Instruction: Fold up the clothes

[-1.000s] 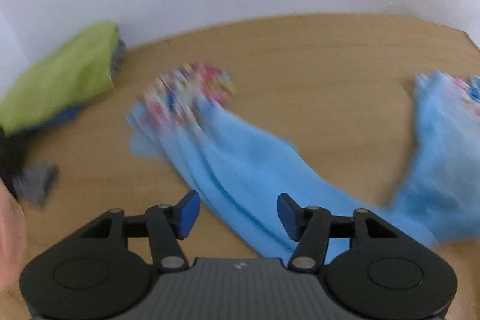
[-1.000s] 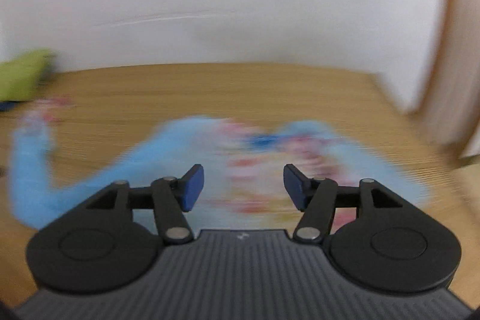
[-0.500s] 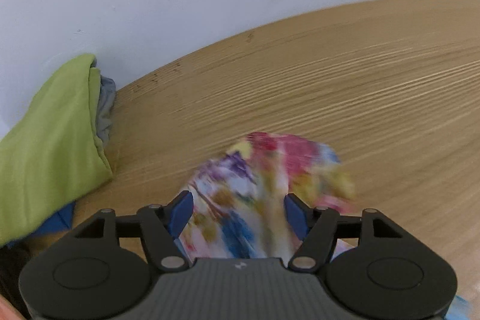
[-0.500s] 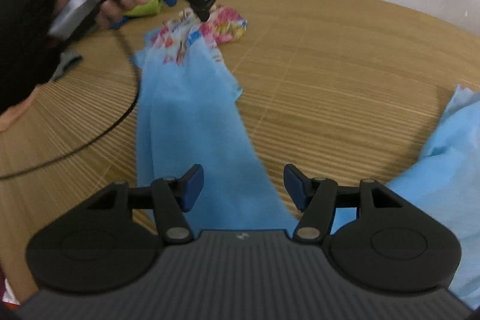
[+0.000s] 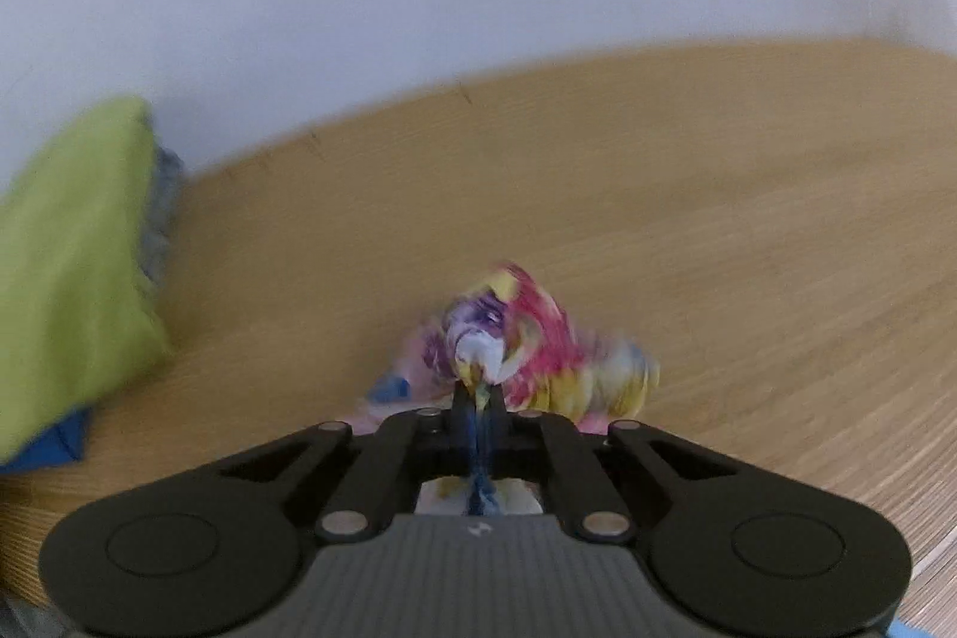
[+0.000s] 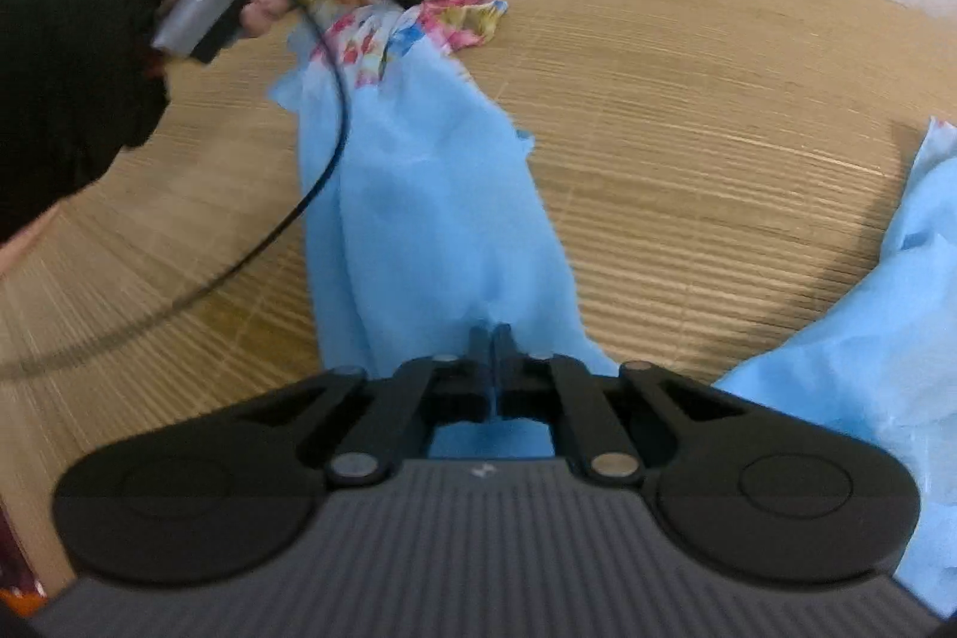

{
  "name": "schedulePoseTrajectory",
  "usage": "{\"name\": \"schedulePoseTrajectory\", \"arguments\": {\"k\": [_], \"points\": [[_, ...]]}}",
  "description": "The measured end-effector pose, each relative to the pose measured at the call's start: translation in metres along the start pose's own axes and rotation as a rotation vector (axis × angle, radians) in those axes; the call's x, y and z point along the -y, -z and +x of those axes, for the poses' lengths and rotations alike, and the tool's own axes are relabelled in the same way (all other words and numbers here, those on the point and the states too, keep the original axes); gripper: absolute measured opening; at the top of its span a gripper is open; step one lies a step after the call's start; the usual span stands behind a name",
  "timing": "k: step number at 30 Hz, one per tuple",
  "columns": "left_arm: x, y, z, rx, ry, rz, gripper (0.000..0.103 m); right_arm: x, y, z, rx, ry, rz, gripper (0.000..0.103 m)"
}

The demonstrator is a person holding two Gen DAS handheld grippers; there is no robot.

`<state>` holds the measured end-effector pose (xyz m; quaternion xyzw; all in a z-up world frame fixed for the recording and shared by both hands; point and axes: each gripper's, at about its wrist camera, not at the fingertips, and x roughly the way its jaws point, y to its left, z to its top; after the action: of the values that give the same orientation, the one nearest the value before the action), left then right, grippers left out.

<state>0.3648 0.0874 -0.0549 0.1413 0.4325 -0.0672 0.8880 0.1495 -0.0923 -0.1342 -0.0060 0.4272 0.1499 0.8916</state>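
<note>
Blue sleeve [image 6: 430, 219]: my right gripper [image 6: 491, 339], apart before, now clamps it.
Floral cuff [image 5: 526, 357]: my left gripper [image 5: 478, 393] now pinches it.

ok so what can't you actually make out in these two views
- Left wrist view: the floral cuff is motion-blurred, so its print is unreadable; the left hand-held gripper, shut on it, covers the rest of the blue garment.
- Left wrist view: the green folded pile runs off the left edge.
- Right wrist view: the right hand-held gripper hides the pinched fabric of the blue garment; its second part leaves the right edge.
</note>
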Motion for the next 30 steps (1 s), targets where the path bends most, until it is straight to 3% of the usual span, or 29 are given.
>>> {"name": "schedulePoseTrajectory", "arguments": {"k": [3,6,8,10,13,15,17,20,23,27,28,30], "points": [[-0.035,-0.024,-0.056,0.122,-0.013,-0.122,0.002,0.020,-0.026,-0.011,0.078,0.107,-0.053,0.004],[-0.073,-0.025,-0.138,0.296,0.034,-0.233,0.002,0.050,-0.067,-0.063,0.267,0.227,-0.035,0.003],[-0.091,-0.008,-0.192,0.400,0.014,-0.264,0.003,0.062,-0.086,-0.118,0.429,0.291,-0.023,0.003],[-0.106,0.020,-0.230,0.444,0.000,-0.308,0.004,0.066,-0.087,-0.164,0.542,0.315,-0.038,0.003],[-0.113,0.083,-0.248,0.375,-0.048,-0.357,0.011,0.062,-0.062,-0.208,0.580,0.235,-0.093,0.003],[-0.107,0.131,-0.236,0.279,-0.123,-0.358,0.016,0.055,-0.033,-0.208,0.516,0.163,-0.153,0.003],[-0.102,0.184,-0.214,0.151,-0.162,-0.393,0.027,0.048,0.001,-0.193,0.420,0.095,-0.207,0.005],[-0.097,0.260,-0.192,-0.014,-0.091,-0.528,0.028,0.043,0.041,-0.157,0.257,0.040,-0.183,0.006],[-0.089,0.308,-0.188,-0.100,-0.057,-0.621,0.031,0.048,0.062,-0.126,0.132,-0.001,-0.093,0.006],[-0.088,0.313,-0.196,-0.109,-0.071,-0.611,0.041,0.057,0.058,-0.104,0.060,-0.037,-0.048,0.007],[-0.092,0.306,-0.197,-0.100,-0.081,-0.594,0.048,0.059,0.055,-0.102,0.062,-0.026,-0.055,0.010],[-0.094,0.285,-0.200,-0.072,-0.102,-0.546,0.058,0.059,0.045,-0.098,0.077,0.003,-0.072,0.027]]}}
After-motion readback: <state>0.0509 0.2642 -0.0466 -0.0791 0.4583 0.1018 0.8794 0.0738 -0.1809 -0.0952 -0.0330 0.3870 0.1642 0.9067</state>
